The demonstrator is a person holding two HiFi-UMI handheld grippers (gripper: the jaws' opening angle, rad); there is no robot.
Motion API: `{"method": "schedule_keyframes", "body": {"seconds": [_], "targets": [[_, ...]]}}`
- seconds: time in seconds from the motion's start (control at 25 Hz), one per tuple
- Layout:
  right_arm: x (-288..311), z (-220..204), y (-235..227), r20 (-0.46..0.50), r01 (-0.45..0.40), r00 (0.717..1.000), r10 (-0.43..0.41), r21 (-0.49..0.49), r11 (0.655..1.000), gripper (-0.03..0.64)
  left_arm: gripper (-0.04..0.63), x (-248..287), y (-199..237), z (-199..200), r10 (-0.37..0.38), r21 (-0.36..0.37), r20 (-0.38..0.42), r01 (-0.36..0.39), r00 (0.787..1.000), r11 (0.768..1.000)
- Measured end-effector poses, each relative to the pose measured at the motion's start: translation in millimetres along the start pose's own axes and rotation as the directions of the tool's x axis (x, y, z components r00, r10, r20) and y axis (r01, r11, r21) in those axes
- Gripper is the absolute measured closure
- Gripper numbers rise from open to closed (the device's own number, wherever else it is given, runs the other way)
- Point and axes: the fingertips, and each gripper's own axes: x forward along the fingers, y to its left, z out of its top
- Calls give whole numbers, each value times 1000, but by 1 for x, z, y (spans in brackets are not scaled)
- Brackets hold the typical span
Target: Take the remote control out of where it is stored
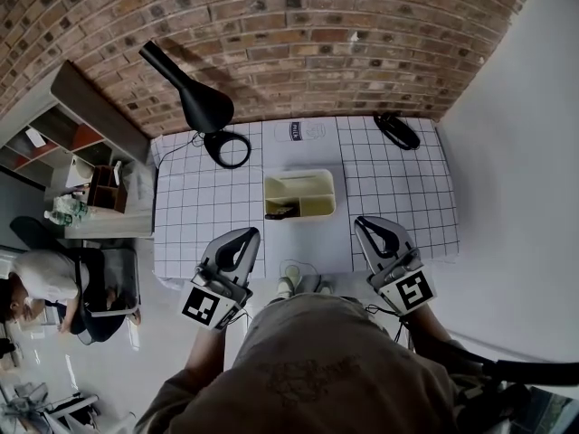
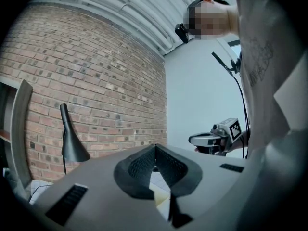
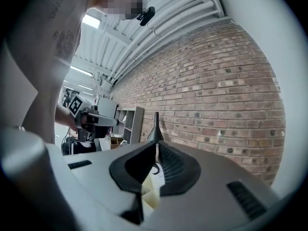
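Note:
A cream storage box [image 1: 318, 181] stands in the middle of the grid-patterned table [image 1: 199, 206]. A dark thing, probably the remote control [image 1: 282, 212], lies in its near left corner. My left gripper [image 1: 244, 239] hovers level over the table's near edge, left of the box, jaws shut and empty. At the near right my right gripper [image 1: 368, 226] hangs the same way, shut on nothing. In the left gripper view the jaws [image 2: 155, 148] meet at their tips, with the box [image 2: 161, 196] below. The right gripper view shows its tips [image 3: 156, 146] together above the box [image 3: 150, 194].
A black desk lamp [image 1: 194, 98] with a ring base stands at the table's back left, by the brick wall. A black object [image 1: 396, 131] lies at the back right and a white card [image 1: 308, 131] at the back middle. Shelves [image 1: 63, 143] and a seated person [image 1: 41, 283] are to the left.

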Motion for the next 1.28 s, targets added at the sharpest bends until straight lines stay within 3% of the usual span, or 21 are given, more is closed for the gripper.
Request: {"method": "schedule_keyframes", "body": {"seconds": [0.64,0.88,1.12,1.28], "targets": [[45,-21,21,-108,-171,981,158,-119,978,597,591,-24,11,-10,33,-22,-3,-33,999,999],[64,-44,28,-222,-265,947,234,-122,957,551,591,-23,9,-14,17,-38,-9,-17,1000,999],[83,-80,33,-284,-298,922,262,-94,950,507,591,-23,8,-20,-1,-49,-21,0,1000,999],[96,-98,43,-352,-365,885,305,-114,924,474,591,-22,12,-22,1,-63,-22,-3,1000,998]]}}
